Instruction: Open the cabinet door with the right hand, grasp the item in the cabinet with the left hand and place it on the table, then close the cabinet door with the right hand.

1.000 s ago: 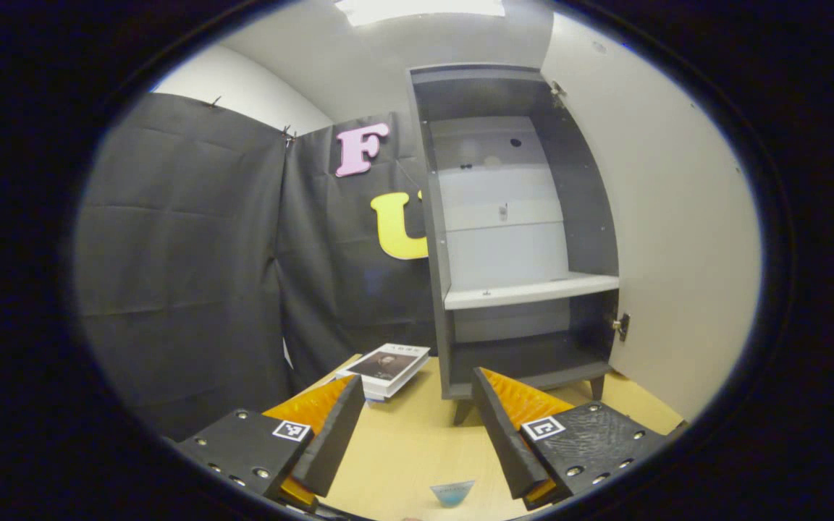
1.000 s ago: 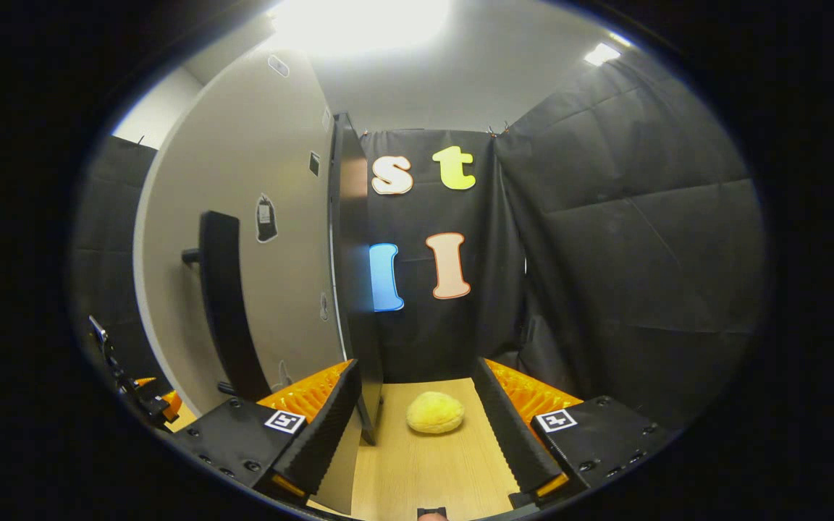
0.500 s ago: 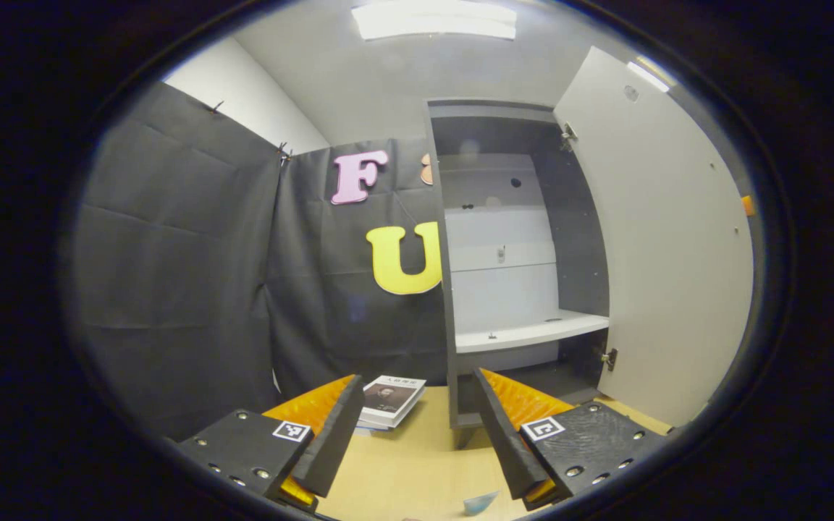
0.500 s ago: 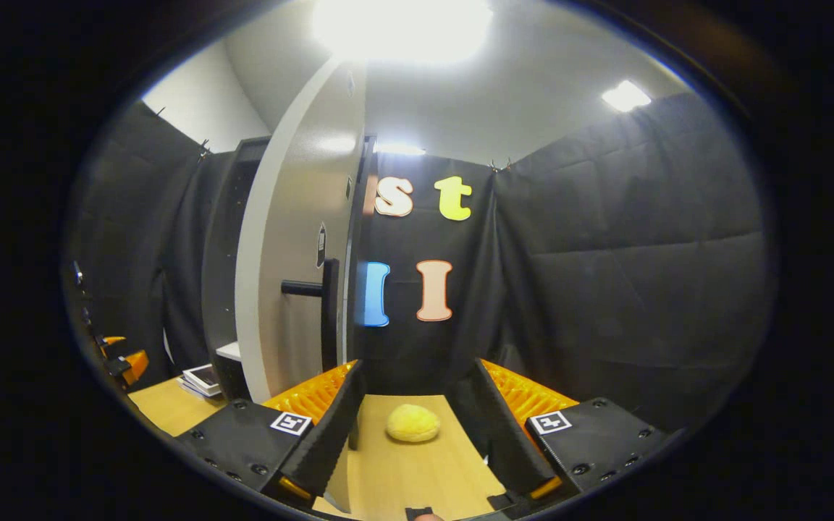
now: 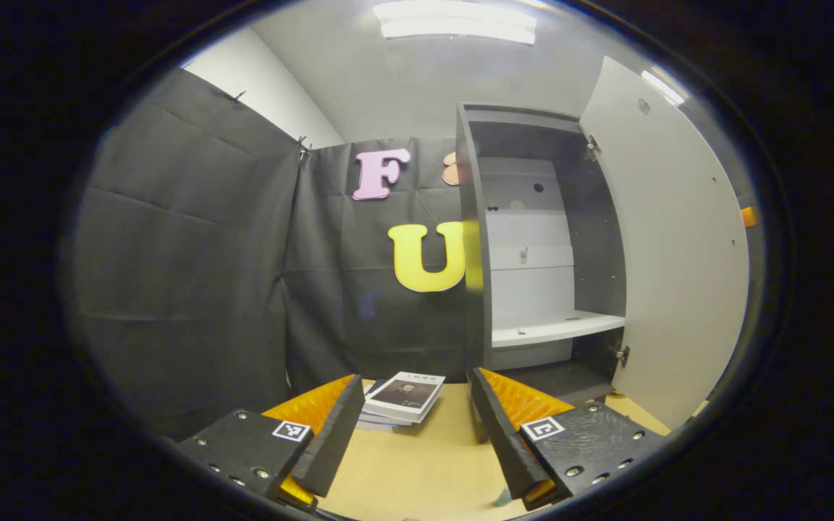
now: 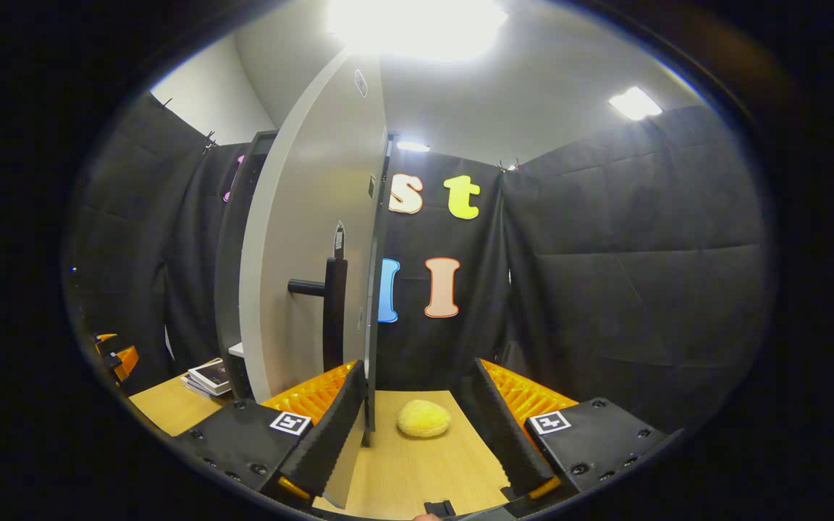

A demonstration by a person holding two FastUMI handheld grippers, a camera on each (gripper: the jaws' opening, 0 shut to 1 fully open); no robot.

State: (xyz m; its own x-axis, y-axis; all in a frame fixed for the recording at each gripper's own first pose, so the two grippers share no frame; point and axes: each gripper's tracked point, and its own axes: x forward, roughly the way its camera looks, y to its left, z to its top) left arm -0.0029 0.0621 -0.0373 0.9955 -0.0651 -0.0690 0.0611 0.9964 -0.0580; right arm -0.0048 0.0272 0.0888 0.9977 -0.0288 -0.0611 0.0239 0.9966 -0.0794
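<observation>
The book (image 5: 404, 396) lies flat on the bench (image 5: 417, 470), just beside the cabinet (image 5: 533, 246), so the fetch looks done; the shelves you can see hold nothing. Your left gripper (image 5: 411, 427) hovers low over the bench with its fingers spread and nothing between them. The cabinet door (image 6: 316, 239) stands wide open, edge-on to your right gripper (image 6: 417, 427), which is also spread and empty, the door's lower edge just by its left finger. Its dark handle (image 6: 330, 311) faces you, ready for the closing push. A yellow lump (image 6: 424, 418) sits on the bench beyond.

Open tongs (image 5: 413, 434) face books (image 5: 404, 398) beside the open cabinet (image 5: 544, 253).
</observation>
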